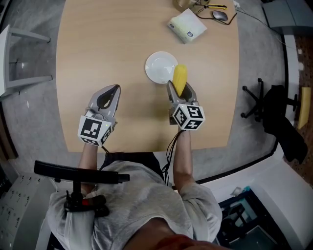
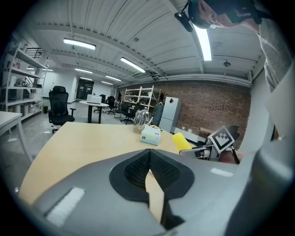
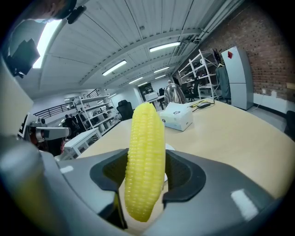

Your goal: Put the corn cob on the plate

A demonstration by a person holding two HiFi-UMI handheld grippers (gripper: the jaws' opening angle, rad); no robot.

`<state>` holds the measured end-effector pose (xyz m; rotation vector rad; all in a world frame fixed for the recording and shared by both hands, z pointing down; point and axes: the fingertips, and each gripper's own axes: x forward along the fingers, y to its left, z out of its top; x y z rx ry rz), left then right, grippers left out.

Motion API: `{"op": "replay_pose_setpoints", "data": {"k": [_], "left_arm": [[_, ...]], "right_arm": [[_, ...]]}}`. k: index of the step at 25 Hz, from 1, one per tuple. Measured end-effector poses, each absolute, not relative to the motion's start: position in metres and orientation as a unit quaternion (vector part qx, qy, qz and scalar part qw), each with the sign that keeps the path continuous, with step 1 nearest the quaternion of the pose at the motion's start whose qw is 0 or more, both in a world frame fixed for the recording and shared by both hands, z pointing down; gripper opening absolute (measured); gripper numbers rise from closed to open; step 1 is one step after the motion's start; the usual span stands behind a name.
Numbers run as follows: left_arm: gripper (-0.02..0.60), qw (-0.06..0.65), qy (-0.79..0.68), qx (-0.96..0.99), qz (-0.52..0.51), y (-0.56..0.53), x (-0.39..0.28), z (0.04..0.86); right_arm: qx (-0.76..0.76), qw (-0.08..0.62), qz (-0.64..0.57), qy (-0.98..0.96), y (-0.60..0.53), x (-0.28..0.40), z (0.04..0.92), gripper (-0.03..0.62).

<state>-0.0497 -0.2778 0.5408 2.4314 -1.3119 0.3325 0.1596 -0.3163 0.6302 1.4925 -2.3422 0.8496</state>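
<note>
My right gripper (image 1: pixel 180 91) is shut on a yellow corn cob (image 1: pixel 179 79), which sticks out forward from the jaws; in the right gripper view the corn cob (image 3: pixel 144 166) stands upright between the dark pads. Its far end hangs over the near right rim of a small white plate (image 1: pixel 159 65) in the middle of the wooden table (image 1: pixel 98 44). My left gripper (image 1: pixel 108 98) is shut and holds nothing, hovering over the table's near left part. From the left gripper view the corn cob (image 2: pixel 181 141) shows to the right, above the table.
A white tissue box (image 1: pixel 187 26) lies behind the plate, with a metal kettle (image 1: pixel 184 4), a mouse (image 1: pixel 220 15) and cables at the table's far edge. A black office chair (image 1: pixel 274 112) stands on the floor to the right. A white table frame (image 1: pixel 19 58) stands left.
</note>
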Motion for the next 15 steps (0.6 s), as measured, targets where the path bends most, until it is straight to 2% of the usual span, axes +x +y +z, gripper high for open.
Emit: {"op": "replay_pose_setpoints", "data": {"k": [15], "left_arm": [[0.020, 0.179, -0.468, 0.858, 0.113, -0.280, -0.050, 0.539]], "right_arm": [[0.496, 0.131, 0.315, -0.799, -0.336, 0.151, 0.651, 0.235]]}}
